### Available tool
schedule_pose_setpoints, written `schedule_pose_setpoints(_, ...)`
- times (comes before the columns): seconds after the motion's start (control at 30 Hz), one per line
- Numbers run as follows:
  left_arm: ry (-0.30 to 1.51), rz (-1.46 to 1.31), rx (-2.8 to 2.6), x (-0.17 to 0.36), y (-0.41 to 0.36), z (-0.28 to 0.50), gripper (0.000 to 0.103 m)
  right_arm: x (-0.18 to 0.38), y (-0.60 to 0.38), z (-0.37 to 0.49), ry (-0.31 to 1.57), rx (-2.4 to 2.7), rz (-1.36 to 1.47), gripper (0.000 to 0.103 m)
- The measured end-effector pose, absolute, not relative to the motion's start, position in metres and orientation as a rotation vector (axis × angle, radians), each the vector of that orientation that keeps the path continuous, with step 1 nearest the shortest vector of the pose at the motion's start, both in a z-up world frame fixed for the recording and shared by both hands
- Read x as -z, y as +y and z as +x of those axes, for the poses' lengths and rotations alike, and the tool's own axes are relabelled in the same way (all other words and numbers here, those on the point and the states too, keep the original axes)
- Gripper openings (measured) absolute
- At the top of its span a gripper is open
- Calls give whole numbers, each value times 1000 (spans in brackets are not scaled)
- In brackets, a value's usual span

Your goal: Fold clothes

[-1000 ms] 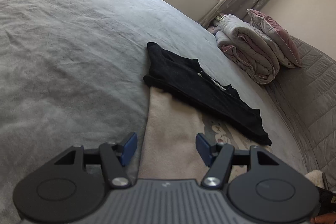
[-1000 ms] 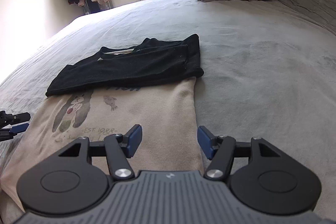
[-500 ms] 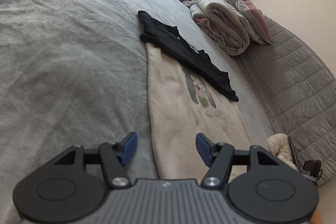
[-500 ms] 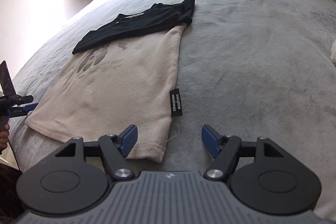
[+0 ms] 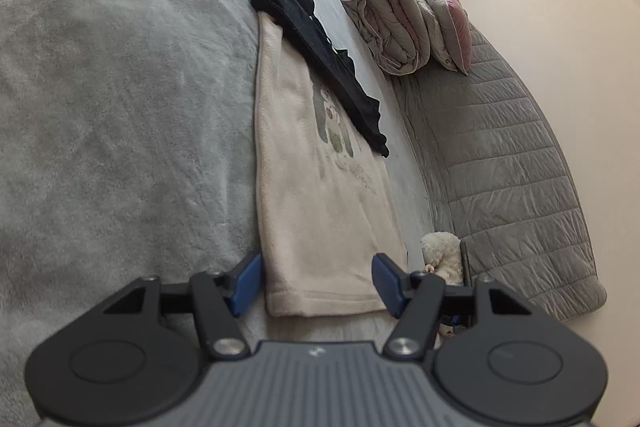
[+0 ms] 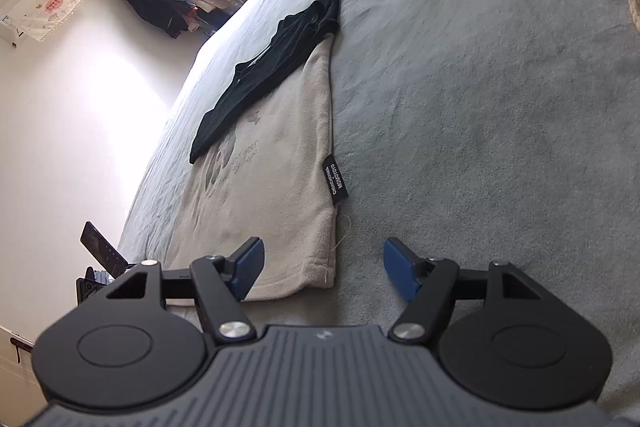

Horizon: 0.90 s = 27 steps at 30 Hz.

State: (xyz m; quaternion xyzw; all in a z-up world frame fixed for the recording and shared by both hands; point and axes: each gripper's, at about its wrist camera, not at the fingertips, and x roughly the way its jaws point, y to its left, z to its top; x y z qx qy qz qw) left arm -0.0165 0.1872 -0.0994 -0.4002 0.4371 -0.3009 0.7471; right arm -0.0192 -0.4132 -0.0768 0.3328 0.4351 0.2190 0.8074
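Soft, limp cream shirt [image 5: 320,195] (fleecy, light) lies flat; its hem corners sit between each gripper's spread, empty fingers: left gripper [image 5: 316,277], right gripper [image 6: 324,267].

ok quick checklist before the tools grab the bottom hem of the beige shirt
1. Left tool open: ok, jaws wide apart.
2. Right tool open: ok.
3. Left tool lined up on the hem of the beige shirt: ok, a hem corner lies between its fingers.
4. Right tool lined up: ok, the other hem corner sits by its left finger.
5. Shirt lying flat: ok, though its sleeves are folded in dark over the chest.
6. Fingers touching the cloth: cannot tell.
7. Black side label out of the grip: ok.
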Motion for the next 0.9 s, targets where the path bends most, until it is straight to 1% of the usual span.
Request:
schedule_pose_setpoints(0.2,986,-852,663,102,176,-9,50,80,-399,-9,955,-500,697,64)
schedule_pose_setpoints(0.33,1000,-838,663,106,177,-7,37,81,-392,-5,966,-522,672,61)
schedule_pose_setpoints(0.43,1012,-828,682,109,177,-8,31,84,-393,-5,973,-530,667,52)
schedule_pose_setpoints(0.5,1019,-829,691,110,176,-9,30,87,-397,-5,979,-524,688,41)
schedule_pose_setpoints(0.57,1027,-832,698,110,175,-9,30,90,-398,-5,988,-524,712,35)
schedule_pose_setpoints(0.63,1040,-842,709,111,173,-8,29,89,-394,-3,1005,-549,711,33)
schedule_pose_setpoints(0.7,1053,-851,726,111,171,-7,26,88,-390,-2,1022,-574,709,30)
schedule_pose_setpoints(0.77,1056,-846,737,110,168,-7,26,87,-383,0,1038,-600,698,20)
schedule_pose_setpoints(0.9,1058,-861,743,110,167,-7,17,83,-374,3,1028,-626,700,19)
